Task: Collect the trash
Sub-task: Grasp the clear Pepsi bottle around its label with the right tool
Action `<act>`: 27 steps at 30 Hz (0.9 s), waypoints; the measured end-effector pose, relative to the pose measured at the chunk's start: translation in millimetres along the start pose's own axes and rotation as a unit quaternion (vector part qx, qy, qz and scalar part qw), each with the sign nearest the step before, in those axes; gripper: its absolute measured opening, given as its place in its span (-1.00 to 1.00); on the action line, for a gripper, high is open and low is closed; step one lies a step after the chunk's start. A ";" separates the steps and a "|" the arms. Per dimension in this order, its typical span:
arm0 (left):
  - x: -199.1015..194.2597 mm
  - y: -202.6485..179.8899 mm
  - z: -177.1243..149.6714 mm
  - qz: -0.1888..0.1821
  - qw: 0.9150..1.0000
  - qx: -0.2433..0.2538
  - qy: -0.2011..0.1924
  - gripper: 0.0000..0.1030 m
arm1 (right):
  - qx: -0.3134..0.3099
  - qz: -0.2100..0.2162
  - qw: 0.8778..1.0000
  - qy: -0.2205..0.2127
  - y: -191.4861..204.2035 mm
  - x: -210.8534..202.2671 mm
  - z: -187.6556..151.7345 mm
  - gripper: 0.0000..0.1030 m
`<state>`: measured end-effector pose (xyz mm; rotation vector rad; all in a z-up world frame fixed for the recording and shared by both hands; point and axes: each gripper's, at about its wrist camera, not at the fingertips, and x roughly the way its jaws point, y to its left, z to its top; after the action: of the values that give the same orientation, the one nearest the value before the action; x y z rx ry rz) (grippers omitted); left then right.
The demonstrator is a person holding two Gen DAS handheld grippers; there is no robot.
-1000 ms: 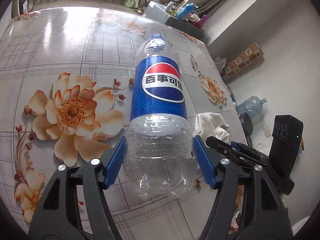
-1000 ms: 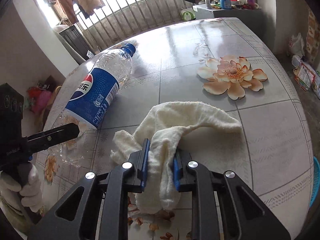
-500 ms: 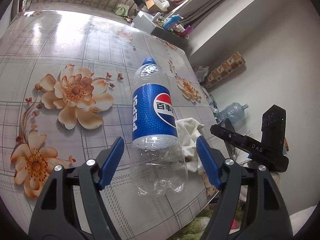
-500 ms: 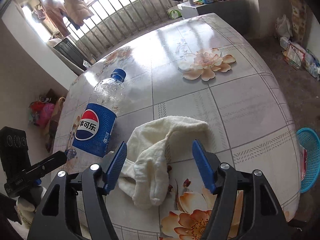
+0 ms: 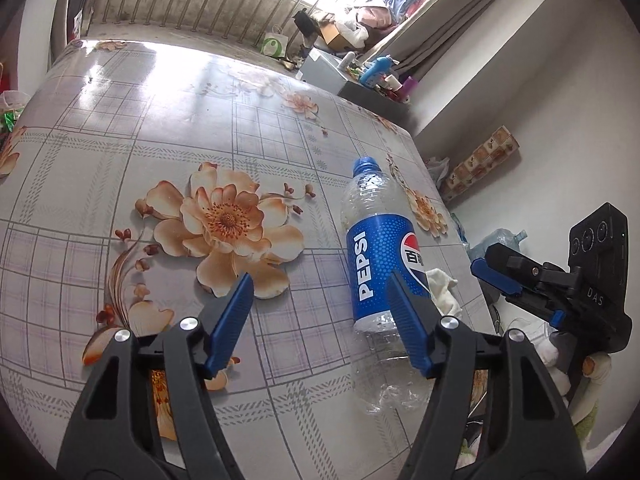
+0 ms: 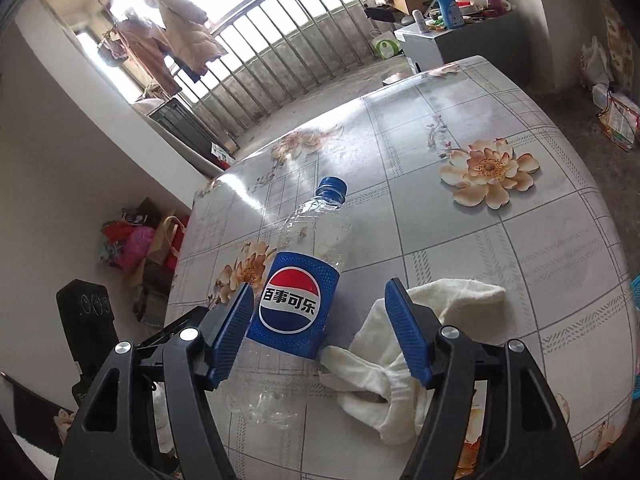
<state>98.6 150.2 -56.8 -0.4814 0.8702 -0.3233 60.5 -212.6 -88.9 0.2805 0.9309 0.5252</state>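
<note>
An empty Pepsi bottle (image 5: pixel 374 264) with a blue cap lies on the flowered table; it also shows in the right wrist view (image 6: pixel 298 292). A crumpled white cloth (image 6: pixel 404 348) lies beside it, and peeks out behind the bottle in the left wrist view (image 5: pixel 442 288). My left gripper (image 5: pixel 320 324) is open and empty, above the table left of the bottle. My right gripper (image 6: pixel 320 328) is open and empty, above the bottle's base and the cloth; it also shows at the right of the left wrist view (image 5: pixel 496 276).
The table (image 5: pixel 160 152) has a glossy flower-patterned cover, with its near edge just below the bottle. A blue basket (image 6: pixel 635 292) stands on the floor at right. Bags and clutter (image 6: pixel 136 244) lie on the floor at left. A cabinet with bottles (image 6: pixel 448 20) stands by the barred window.
My right gripper opened, let go of the cloth and pulled back and up. My left gripper drew back from around the bottle and shifted left; the bottle stays lying on the table.
</note>
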 end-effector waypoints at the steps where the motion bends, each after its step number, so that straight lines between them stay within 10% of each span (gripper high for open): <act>1: 5.2 0.1 -1.5 0.001 1.000 0.000 0.005 0.22 | -0.002 0.001 1.000 0.009 2.8 7.0 -0.7 0.29; 27: 39.1 -2.3 -3.7 0.018 0.999 -0.005 0.046 0.15 | 0.087 0.086 0.989 0.087 -20.2 73.7 -19.8 0.11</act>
<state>119.1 129.3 -82.9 -0.4629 0.9696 -0.3089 86.2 -189.5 -159.9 0.4817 1.1307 0.6346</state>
